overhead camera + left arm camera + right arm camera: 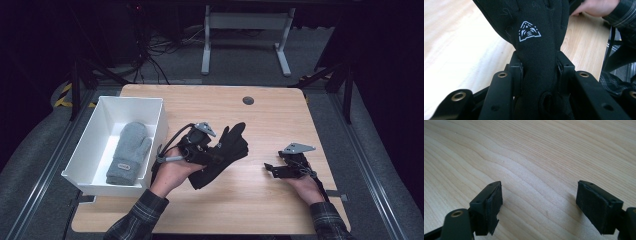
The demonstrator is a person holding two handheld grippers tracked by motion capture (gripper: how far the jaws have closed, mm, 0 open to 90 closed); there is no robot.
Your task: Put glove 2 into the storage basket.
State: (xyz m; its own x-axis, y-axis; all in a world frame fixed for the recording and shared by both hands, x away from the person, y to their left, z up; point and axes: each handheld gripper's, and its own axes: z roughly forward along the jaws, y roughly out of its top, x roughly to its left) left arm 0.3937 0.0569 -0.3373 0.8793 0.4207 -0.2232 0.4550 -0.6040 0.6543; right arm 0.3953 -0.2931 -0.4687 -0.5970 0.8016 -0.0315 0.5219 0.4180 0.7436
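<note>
Bin (pixel 159 131) first, a white, straight-walled plastic box just left of the left gripper (pixel 212 150), with a grey knitted mitten (pixel 129 152) lying flat on its floor, soft and ribbed at the cuff, a small label sewn near the wrist. The left gripper itself pinches a black glove (pixel 223 152): in the left gripper view its two pads press into the narrow wrist part of the glove (pixel 536 50), the fabric bunching between them, smooth and stretchy with a white crest-shaped logo printed just beyond the jaws, and the fingers of the glove hanging away from the tongs. Judging from this, the step in hand is carrying the glove off the wooden table (pixel 260 200), the glove being held clear of the boards for most of its length. The next move probably calls for swinging the load leftward over the bin's near wall and high enough that the limp fingers do not drag on the rim, then letting go beside the mitten. Well to the right, the right gripper (pixel 272 169) rests low on the pale, fine-grained tabletop, its rubber-faced jaws spread wide with nothing but bare wood between them.
</note>
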